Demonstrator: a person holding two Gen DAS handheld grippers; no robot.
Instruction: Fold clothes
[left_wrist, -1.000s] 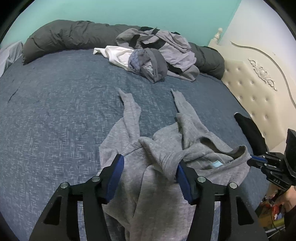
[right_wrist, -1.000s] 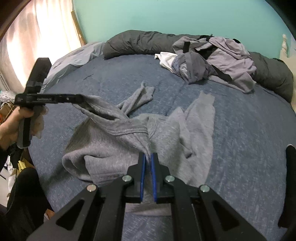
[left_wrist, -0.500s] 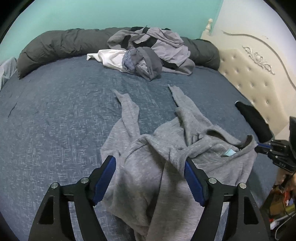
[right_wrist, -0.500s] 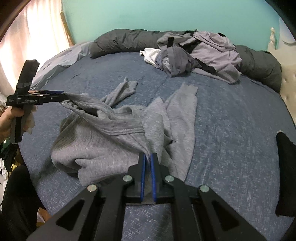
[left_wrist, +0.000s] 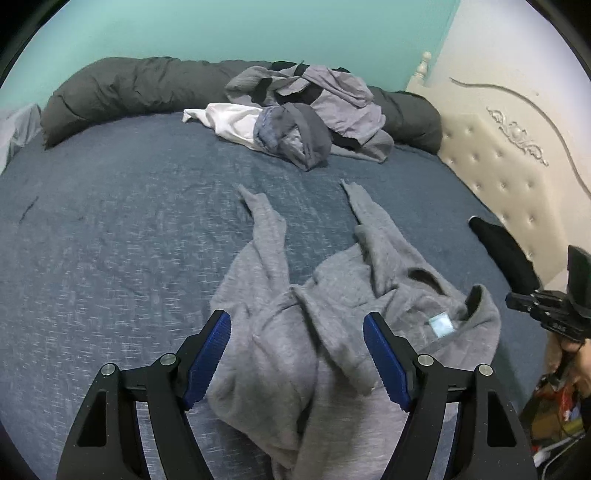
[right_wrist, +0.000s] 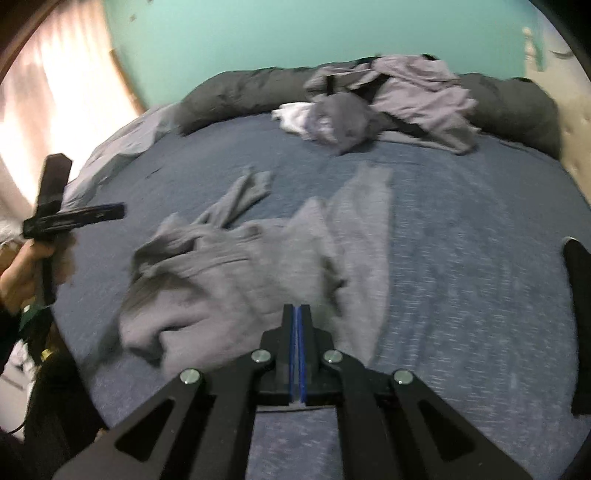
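**Hoodie rumpled on the bed, one gripper spread, one pressed together**

The hoodie (left_wrist: 332, 332) lies crumpled on the blue bedspread (left_wrist: 110, 240), close to the near edge of the bed. From our left wrist camera it fills the region from centre to 6 o'clock, its two sleeves stretching away toward 12 o'clock and its hood opening, with a pale label inside, toward 3 o'clock. Our left gripper (left_wrist: 297, 356) hangs over the hoodie's body with its blue fingers (left_wrist: 207, 354) spread wide and nothing between them. At 3 o'clock in that view our right gripper (left_wrist: 546, 310) sits just off the hood's edge.

From the right wrist camera, which is blurred, the right gripper (right_wrist: 297, 321) shows its blue pads pressed together; we cannot tell whether any cloth is caught between them, though the hoodie (right_wrist: 240, 280) lies right at the tips. The left gripper (right_wrist: 74, 216) appears at 9 o'clock, apart from the fabric.

A clothes pile (left_wrist: 303, 114) rests at 12 o'clock against a dark rolled duvet (left_wrist: 140, 88). A black item (left_wrist: 506, 251) lies beside the cream headboard (left_wrist: 517, 177).
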